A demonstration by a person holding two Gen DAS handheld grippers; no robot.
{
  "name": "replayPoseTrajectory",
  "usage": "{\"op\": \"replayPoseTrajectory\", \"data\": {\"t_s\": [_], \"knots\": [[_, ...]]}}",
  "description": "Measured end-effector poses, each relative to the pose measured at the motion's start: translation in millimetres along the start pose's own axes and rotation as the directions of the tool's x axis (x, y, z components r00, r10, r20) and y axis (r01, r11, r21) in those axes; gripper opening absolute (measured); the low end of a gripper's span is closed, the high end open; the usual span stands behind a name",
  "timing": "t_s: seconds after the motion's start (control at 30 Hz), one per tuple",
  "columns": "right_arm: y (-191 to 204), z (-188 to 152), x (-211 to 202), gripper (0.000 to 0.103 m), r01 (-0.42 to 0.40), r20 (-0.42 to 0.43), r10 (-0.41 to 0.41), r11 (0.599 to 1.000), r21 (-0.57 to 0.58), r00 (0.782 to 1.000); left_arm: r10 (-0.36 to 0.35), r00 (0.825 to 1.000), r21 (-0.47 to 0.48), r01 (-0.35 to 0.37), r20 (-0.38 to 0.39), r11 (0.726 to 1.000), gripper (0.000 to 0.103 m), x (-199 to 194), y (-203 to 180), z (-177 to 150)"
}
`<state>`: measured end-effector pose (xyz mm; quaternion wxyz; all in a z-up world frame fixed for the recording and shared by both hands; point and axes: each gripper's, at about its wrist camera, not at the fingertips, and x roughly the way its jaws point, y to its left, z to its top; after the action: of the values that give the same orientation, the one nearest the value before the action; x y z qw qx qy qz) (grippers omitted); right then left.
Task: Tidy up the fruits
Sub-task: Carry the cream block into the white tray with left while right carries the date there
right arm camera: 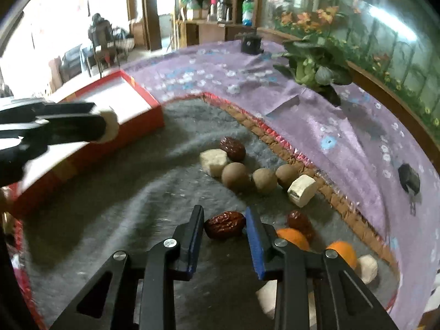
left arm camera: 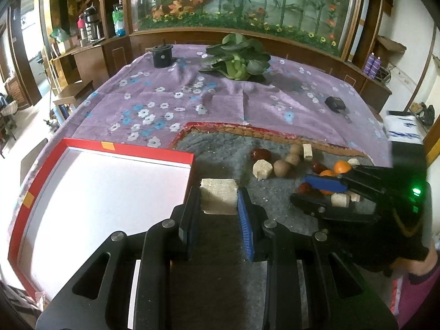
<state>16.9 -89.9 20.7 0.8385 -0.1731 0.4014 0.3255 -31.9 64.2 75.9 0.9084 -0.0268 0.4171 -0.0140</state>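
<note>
On the grey felt mat [right arm camera: 115, 192], the right gripper [right arm camera: 225, 229] has a wrinkled red date [right arm camera: 225, 225] squarely between its fingers, and the date lies crosswise, its long axis running from one finger to the other. Both ends meet the pads, left tip against the black finger, right tip against the blue-edged one; the jaws stand narrow, clamped on the fruit near their tips. Just to the right sit a second date [right arm camera: 299, 223] and two oranges [right arm camera: 293, 238], partly hidden behind the right finger.

Over to the left gripper [left arm camera: 218, 196]: it has a pale, blocky cut chunk [left arm camera: 218, 195] pinched between its fingertips, jaws nearly closed on it, the flat faces of the block against the pads and its broad side facing the camera. It hangs beside the right wall of the red-rimmed box [left arm camera: 132, 150], whose white floor shows bare.

Farther up the mat, three round brown fruits [right arm camera: 236, 177] sit in a loose row, with another pale chunk [right arm camera: 213, 162] and a dark date [right arm camera: 233, 148] touching at the left end.
</note>
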Motion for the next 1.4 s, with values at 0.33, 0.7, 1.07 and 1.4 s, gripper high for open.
{"op": "replayPoseTrajectory", "data": {"t_s": [0.33,0.7,1.07,1.4], "knots": [[39.3,3.1,-44.4,0.03,-0.057,0.177,0.032,0.989,0.138,0.984,0.038,0.999,-0.016,-0.038,0.033,0.999,0.026,-23.8,18.6,-3.7],[93.7,35.7,-43.0,0.03,-0.11,0.215,0.087,0.989,0.098,0.973,0.121,0.992,-0.064,-0.118,0.039,0.991,0.026,-34.4,68.6,-6.7],[117.1,72.2,-5.2,0.03,-0.116,0.182,0.104,0.992,0.057,0.978,0.159,0.987,-0.111,-0.163,-0.037,0.98,0.026,6.7,117.3,7.4],[119.5,97.4,39.8,0.03,-0.146,0.131,0.138,0.988,0.052,0.982,0.168,0.982,-0.137,-0.179,-0.091,0.974,0.026,40.7,135.1,20.5]]}}
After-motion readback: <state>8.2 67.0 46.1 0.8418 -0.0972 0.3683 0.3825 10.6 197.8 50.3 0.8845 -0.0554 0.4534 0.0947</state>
